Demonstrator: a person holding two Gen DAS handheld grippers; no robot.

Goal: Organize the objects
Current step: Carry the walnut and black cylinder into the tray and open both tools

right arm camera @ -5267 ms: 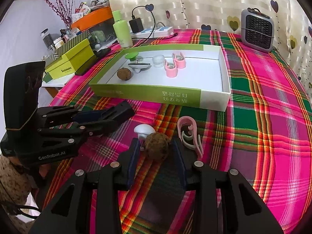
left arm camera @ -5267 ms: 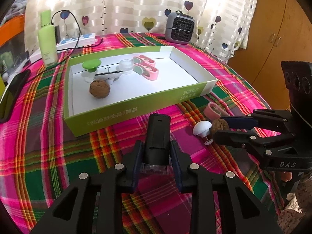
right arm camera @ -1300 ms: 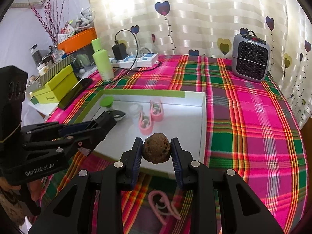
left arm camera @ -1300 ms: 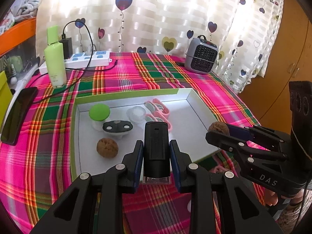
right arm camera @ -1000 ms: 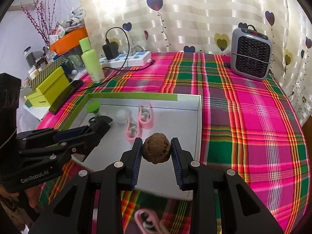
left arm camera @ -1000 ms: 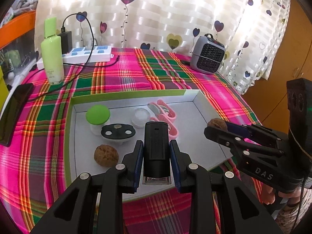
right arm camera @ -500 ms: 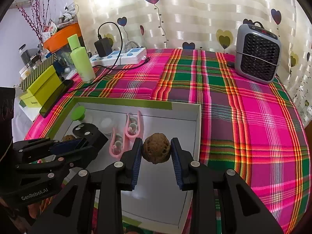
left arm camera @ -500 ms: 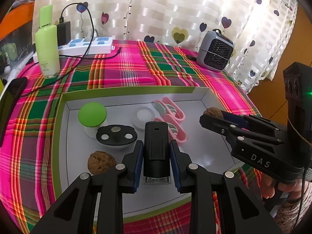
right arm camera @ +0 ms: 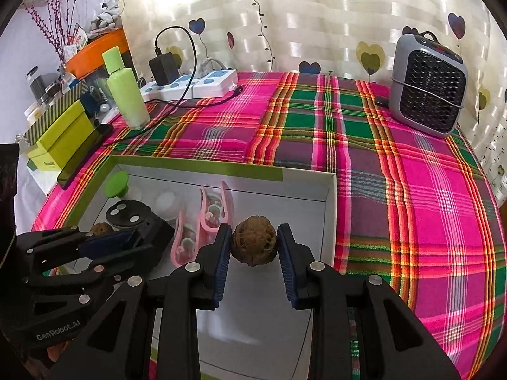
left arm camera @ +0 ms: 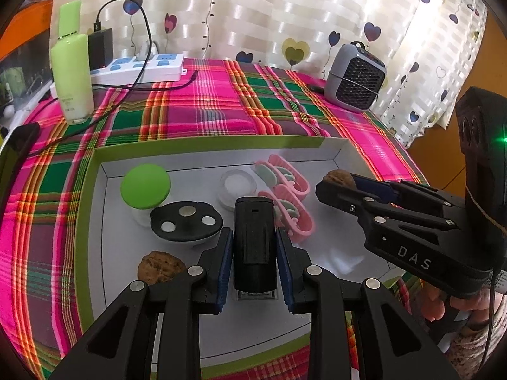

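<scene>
Right wrist: walnut (right arm camera: 253, 244) between hand-held gripper (right arm camera: 253, 250) pads.

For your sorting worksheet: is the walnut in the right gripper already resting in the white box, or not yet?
Not yet. The brown wrinkled walnut hangs clamped in the right gripper above the green-rimmed white box's floor, touching nothing below.

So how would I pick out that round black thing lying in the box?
Find the shallow white box with green walls on the plaid tablecloth. Near its left end, beside the green mushroom-shaped cap, sits the black disc. Only it carries three small silver circles on top.
</scene>
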